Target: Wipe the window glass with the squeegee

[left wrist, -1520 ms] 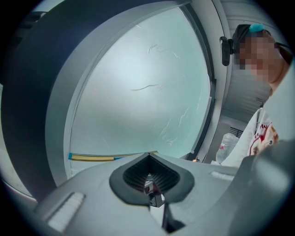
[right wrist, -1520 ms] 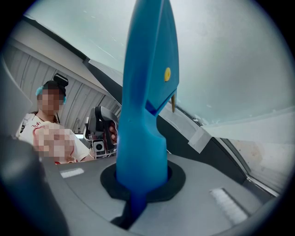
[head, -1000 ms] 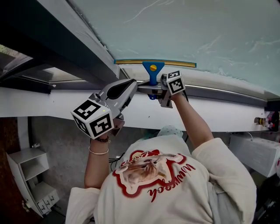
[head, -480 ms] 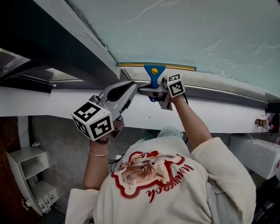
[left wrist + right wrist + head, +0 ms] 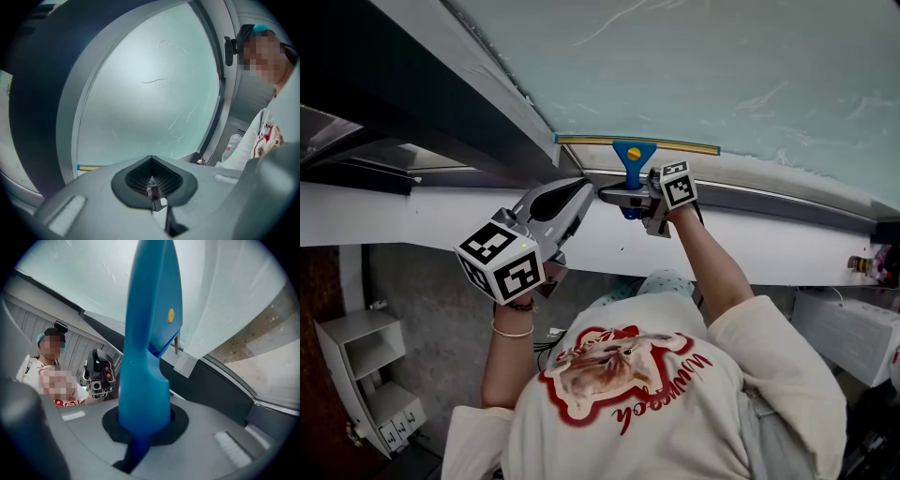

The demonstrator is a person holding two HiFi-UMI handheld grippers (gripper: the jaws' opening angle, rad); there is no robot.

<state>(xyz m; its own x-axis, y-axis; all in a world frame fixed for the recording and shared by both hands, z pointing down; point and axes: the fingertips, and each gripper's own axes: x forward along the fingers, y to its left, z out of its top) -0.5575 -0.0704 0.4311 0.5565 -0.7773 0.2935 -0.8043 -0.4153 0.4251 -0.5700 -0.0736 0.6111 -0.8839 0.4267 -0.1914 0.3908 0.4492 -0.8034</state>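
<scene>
Right gripper [image 5: 625,195] is clamped on the squeegee [image 5: 633,161] handle. In the right gripper view the blue handle [image 5: 149,333] runs up out of the closed jaws, and its lower end is buried between them. The handle fills the middle of that view and the blade is not visible there.

Head view: the blade [image 5: 637,143], a thin yellowish strip, lies across the bottom edge of the glass [image 5: 712,66], just above the grey frame [image 5: 478,98]. Contact between rubber and glass is too fine to make out.

Left gripper [image 5: 577,187] is clenched on nothing. In its own view the jaws [image 5: 152,172] meet with only the ribbed pads showing. It is held just left of the squeegee and apart from it, nose pointing at the lower left corner of the glass. From there only the left tip of the blade [image 5: 88,167] peeks past the gripper body; the rest is blocked.

The glass shows faint streaks [image 5: 154,81] in the left gripper view. What lies beyond the pane is a pale blur. Both forearms rise from below, and the shirt [image 5: 628,394] is cut off at the bottom edge of the head view.
</scene>
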